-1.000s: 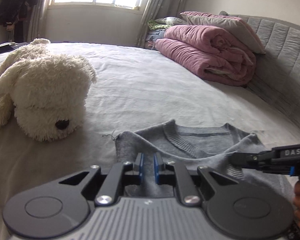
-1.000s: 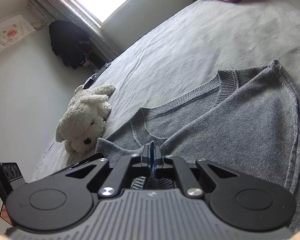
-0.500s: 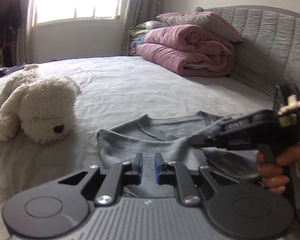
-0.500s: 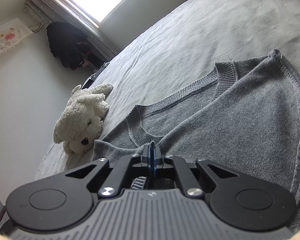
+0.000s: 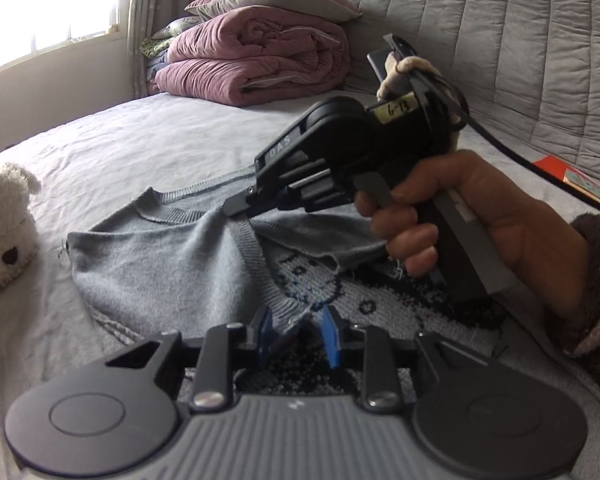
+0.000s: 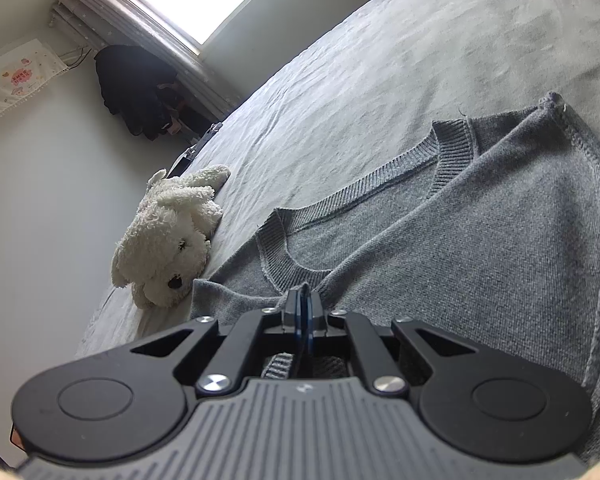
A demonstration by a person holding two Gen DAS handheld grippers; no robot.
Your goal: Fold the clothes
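A grey knit sweater (image 5: 160,256) lies on the bed, inside out, with its dark patterned side showing near me. In the right wrist view it (image 6: 480,240) spreads ahead with its ribbed collar (image 6: 360,196). My right gripper (image 6: 302,304) is shut on the sweater's ribbed hem; in the left wrist view it (image 5: 230,210) holds that hem lifted above the sweater. My left gripper (image 5: 296,334) is open, its blue pads either side of the hem's lower end.
A white plush dog (image 5: 4,232) lies at the left of the sweater, also seen in the right wrist view (image 6: 172,236). Folded pink quilts (image 5: 256,64) and a pillow sit at the padded grey headboard (image 5: 520,52). An orange item (image 5: 576,184) lies at the right.
My right gripper has lifted the ribbed hem and carried it across in front of the left gripper. My left gripper has opened wider, and the hem's end now lies between its pads.
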